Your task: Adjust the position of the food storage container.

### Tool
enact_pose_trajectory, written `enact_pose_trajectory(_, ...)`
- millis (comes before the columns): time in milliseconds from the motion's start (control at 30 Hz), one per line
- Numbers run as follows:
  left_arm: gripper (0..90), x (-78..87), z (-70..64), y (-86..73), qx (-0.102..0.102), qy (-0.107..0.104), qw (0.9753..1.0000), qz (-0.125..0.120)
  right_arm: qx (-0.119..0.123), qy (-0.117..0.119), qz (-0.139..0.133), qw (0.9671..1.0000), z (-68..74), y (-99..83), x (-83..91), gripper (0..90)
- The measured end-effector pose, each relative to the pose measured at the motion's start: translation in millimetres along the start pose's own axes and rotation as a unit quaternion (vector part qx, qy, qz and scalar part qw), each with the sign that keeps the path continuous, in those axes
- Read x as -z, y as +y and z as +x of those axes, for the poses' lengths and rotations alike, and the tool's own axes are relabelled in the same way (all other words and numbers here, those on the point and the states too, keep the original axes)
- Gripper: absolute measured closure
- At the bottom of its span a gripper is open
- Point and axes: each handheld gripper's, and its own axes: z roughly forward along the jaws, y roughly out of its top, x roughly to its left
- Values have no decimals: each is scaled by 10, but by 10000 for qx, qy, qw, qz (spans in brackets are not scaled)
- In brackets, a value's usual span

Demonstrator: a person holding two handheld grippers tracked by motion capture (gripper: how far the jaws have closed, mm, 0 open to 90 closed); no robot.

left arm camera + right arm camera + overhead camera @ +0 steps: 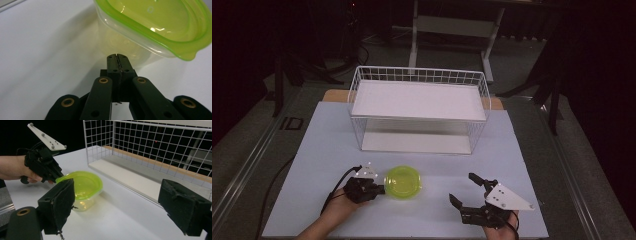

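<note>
A clear plastic container with a lime-green lid stands on the white table near its front edge. My left gripper is shut with nothing between its jaws. Its tips lie just under the lid's rim at the container's left side, close to or touching the wall. My right gripper rests wide open on the table to the right of the container, a short gap away, with nothing between its pads.
A white wire rack with an upper shelf and a lower shelf stands behind the container, mid-table. The white table top has free room left and right of the rack. Dark floor and a desk frame lie beyond.
</note>
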Motion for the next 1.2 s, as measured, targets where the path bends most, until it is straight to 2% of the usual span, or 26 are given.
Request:
enact_pose_trajectory(133, 900, -54, -17, 17, -12, -29, 10000, 35, -8, 3, -2, 10000, -5, -2, 3, 139)
enact_pose_trajectory(233, 900, 1, 5, -11, 67, 21, 10000, 15, -7, 18, 10, 10000, -5, -4, 5, 139)
enact_pose_trajectory(333, 900, 79, 30, -26, 185, 26, 9998, -104, -2, 25, 8, 10000, -7, -4, 2, 139)
enact_pose_trajectory(433, 900, 72, 15, -5, 182, -4, 9998, -117, -6, 33, 18, 10000, -10, -4, -11, 139)
enact_pose_trajectory(600, 900, -58, -24, 72, 151, -112, 9998, -42, 6, 50, 37, 10000, 2, 0, -7, 139)
enact_pose_trajectory(800, 900, -198, -69, 170, 70, -103, 9999, 21, -60, 80, 48, 9999, -13, -15, -8, 139)
enact_pose_trajectory(1033, 900, -323, -92, 326, -12, -167, 9999, 28, -46, 128, 74, 9999, 1, -17, -19, 139)
enact_pose_trajectory(1200, 900, -382, -127, 373, -73, -211, 9997, 58, -58, 153, 99, 9998, 0, -25, -26, 139)
